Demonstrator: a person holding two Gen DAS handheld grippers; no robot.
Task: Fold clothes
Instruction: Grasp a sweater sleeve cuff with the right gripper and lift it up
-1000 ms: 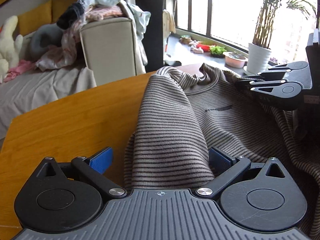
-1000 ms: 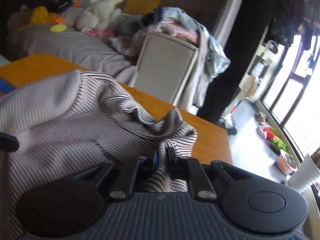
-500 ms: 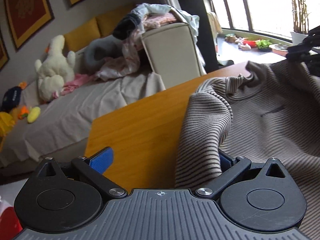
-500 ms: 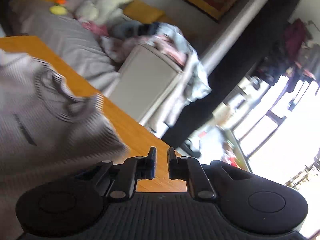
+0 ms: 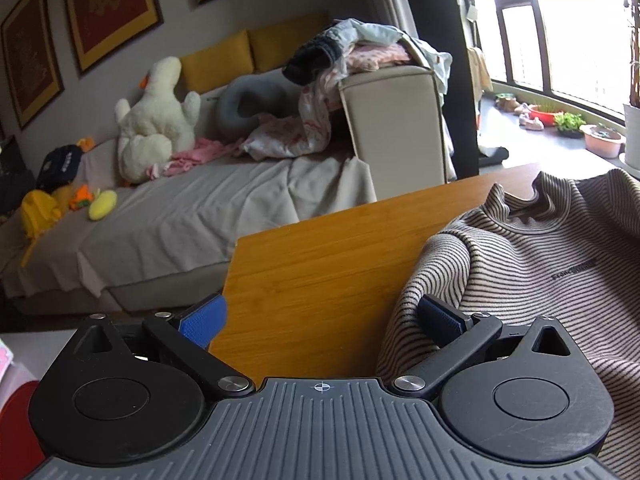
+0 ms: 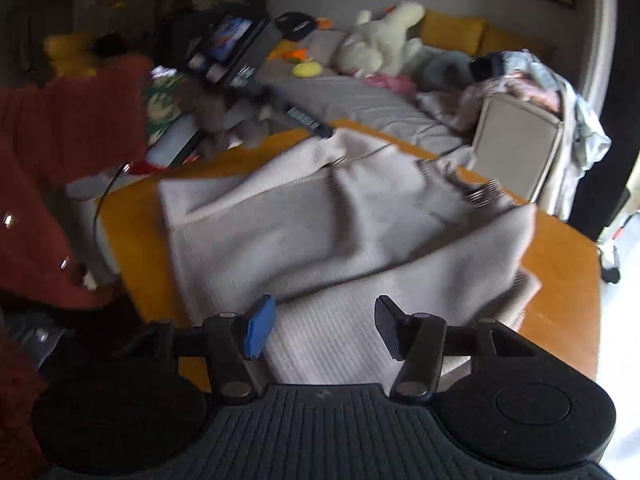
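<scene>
Striped sweater (image 5: pixel 532 272) spread on the wooden table (image 5: pixel 320 256), both grippers over it with nothing pinched.

The sweater covers most of the table, its collar toward the table's far edge, next to the sofa (image 5: pixel 192 208). The left gripper (image 5: pixel 320 320) is over the table's left part with its fingers spread wide; the right blue pad (image 5: pixel 438 317) lies against a raised fold of the sweater, the left pad is out over the table's edge, and nothing is pressed between them. The right gripper (image 6: pixel 324 330) hangs above the sweater's near part, its jaws opening, no cloth between the pads. Behind the table, on the sofa, are a white plush duck (image 5: pixel 156 120) and loose clothes (image 5: pixel 360 48).
</scene>
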